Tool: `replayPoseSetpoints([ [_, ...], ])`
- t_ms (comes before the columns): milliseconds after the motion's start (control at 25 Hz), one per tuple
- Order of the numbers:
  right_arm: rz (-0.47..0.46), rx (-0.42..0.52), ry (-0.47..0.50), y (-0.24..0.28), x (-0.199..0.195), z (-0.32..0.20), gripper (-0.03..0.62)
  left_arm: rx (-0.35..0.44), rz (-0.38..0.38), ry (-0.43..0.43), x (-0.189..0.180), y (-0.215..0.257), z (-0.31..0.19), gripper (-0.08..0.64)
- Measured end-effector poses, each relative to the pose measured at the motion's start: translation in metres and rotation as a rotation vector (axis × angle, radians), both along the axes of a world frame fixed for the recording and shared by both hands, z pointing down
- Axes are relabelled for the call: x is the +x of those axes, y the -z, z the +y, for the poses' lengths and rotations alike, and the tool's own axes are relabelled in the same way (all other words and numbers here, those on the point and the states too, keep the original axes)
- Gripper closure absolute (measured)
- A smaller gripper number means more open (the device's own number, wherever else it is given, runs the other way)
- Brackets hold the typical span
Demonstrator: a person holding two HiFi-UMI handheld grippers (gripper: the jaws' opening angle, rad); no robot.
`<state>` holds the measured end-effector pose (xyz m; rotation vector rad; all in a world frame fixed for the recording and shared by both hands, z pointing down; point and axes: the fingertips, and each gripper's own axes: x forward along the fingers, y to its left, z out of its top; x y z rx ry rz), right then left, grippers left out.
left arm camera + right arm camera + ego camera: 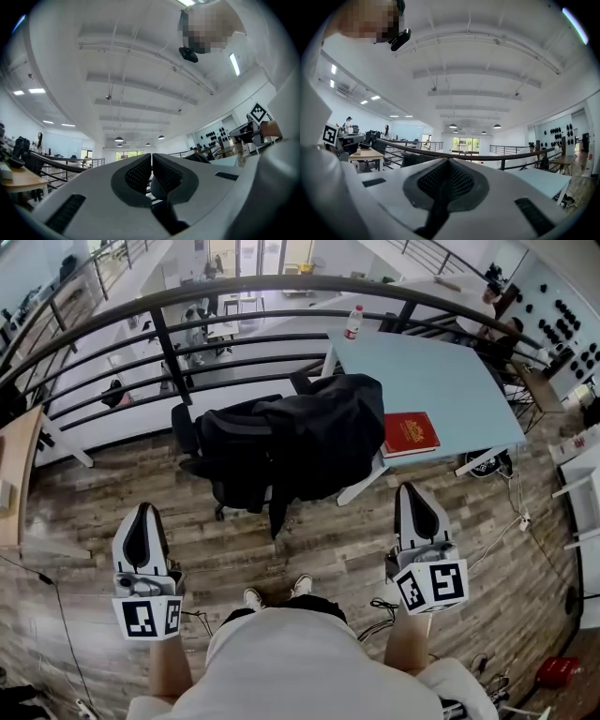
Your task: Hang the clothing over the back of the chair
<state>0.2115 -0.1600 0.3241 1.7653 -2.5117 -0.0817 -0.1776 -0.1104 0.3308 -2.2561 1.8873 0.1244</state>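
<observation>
A pale blue worktop (441,381) stands by the railing, with a black chair (230,451) at its near left corner. A black jacket (323,437) hangs draped over the chair, on the side next to the worktop. The left hand-held gripper (142,514) and the right hand-held gripper (417,495) are both pressed together and empty. A red book (410,433) lies at the worktop's near edge.

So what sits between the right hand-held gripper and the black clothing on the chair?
Head view: between right hand-held gripper and black clothing, just wooden plank floor and the white table leg.
</observation>
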Motion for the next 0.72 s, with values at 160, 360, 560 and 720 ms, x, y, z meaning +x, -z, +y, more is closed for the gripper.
replayPoseSetpoints([
  [160, -0.003, -0.003, 0.013, -0.002, -0.005, 0.0, 0.575, -0.006, -0.003, 0.005, -0.002, -0.001, 0.002, 0.531],
  [360, -0.002, -0.017, 0.031, -0.006, -0.012, 0.0, 0.575, -0.014, -0.003, 0.009, -0.002, -0.002, 0.005, 0.531],
  [560, 0.002, -0.031, 0.036, -0.01, -0.015, 0.002, 0.575, -0.025, 0.0, 0.003, -0.001, -0.007, 0.004, 0.531],
  [720, 0.005, -0.041, 0.036, -0.014, -0.016, 0.0, 0.575, -0.029, 0.002, 0.001, -0.002, -0.009, 0.001, 0.531],
])
